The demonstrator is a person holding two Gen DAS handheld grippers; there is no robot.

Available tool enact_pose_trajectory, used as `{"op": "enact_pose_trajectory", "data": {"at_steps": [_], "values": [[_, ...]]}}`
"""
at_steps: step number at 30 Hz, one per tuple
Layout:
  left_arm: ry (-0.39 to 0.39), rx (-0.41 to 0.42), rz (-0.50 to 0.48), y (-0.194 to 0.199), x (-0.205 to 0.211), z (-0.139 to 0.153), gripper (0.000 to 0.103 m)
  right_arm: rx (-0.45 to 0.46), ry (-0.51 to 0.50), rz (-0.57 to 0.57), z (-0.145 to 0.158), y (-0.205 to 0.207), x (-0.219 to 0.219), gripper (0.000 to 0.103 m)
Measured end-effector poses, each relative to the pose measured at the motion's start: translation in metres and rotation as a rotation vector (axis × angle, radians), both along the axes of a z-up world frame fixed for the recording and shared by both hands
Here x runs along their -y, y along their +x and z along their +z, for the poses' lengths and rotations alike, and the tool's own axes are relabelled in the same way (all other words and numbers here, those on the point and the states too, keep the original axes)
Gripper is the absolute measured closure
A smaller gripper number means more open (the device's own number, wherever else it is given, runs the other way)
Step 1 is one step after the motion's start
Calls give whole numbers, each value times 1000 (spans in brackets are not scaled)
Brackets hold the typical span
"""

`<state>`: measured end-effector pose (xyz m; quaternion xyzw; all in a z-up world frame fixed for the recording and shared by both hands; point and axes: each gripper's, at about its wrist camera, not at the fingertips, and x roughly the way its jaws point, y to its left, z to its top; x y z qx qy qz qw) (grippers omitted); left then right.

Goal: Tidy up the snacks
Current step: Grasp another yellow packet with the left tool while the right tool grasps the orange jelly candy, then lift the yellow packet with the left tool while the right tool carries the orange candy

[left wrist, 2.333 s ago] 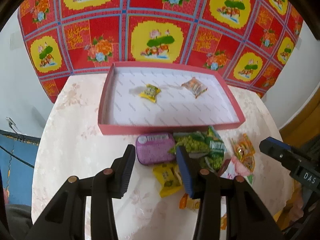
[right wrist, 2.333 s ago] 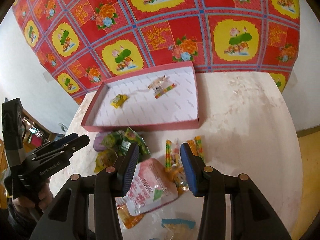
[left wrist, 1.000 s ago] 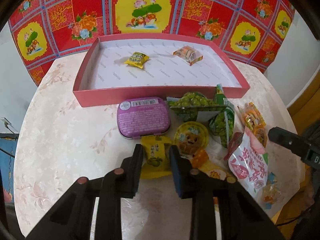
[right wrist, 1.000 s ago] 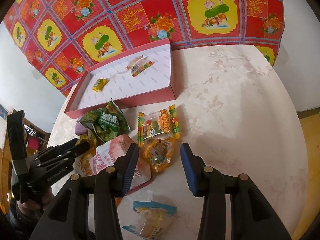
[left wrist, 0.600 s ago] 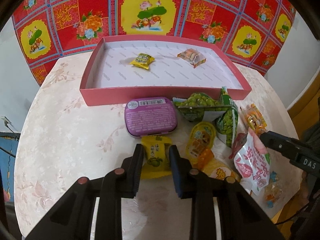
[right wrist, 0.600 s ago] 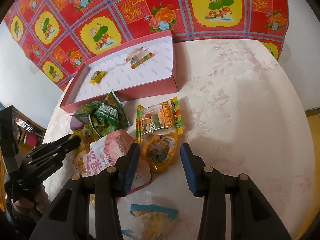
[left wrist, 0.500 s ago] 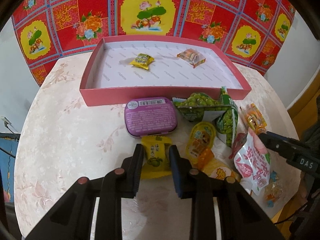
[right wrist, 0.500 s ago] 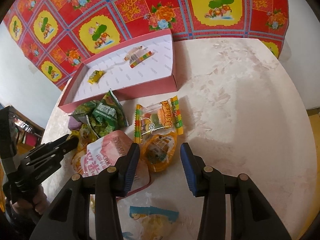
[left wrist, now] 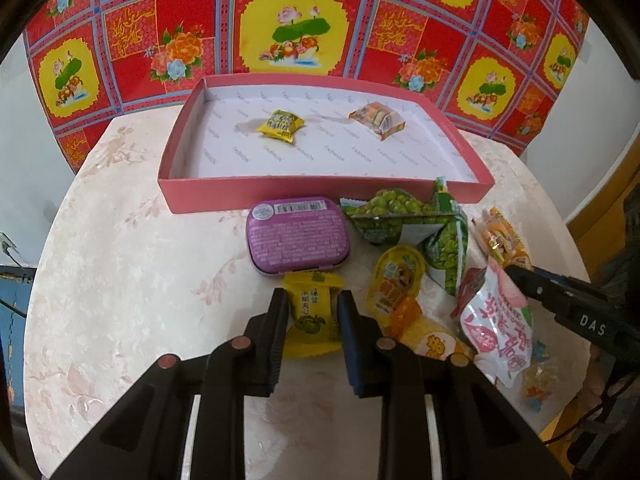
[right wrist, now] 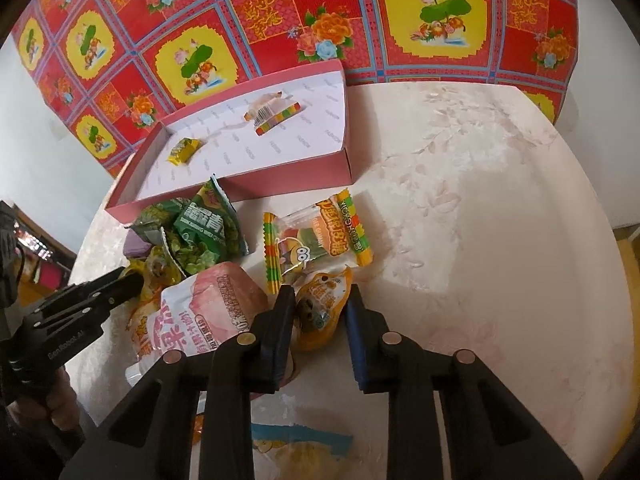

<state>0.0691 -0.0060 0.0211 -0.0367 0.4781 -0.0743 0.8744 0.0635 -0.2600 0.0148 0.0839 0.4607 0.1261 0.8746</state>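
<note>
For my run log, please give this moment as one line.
left gripper: shut on yellow candy | right gripper: shut on orange jelly pack | tray: two snacks inside | next: probably lift both to tray

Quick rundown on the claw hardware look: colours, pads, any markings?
Both claws are black plastic with angular cut-out frames, copper-coloured round pivot pins, and two fingers with ribbed blue pads. From the left wrist view, the right claw reads "DAS" in white; from the right wrist view, the left claw reads "GenRobot.AI".
</note>
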Motion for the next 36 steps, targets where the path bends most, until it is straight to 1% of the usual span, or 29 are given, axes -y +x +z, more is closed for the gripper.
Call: {"op": "enact_pose_trajectory", "data": {"at_steps": [10, 18, 28, 36], "values": [[-3, 48, 3, -5, -1, 17, 77, 58, 8, 13, 19, -10, 0, 78], [-7, 92, 29, 1, -10, 35, 77, 108, 9, 21, 40, -11, -1, 78], [2, 126, 45, 20, -17, 53, 77, 134, 6, 42, 58, 4, -7, 78], [27, 141, 39, 43, -15, 64, 77, 149, -6, 68, 71, 24, -14, 78]]}}
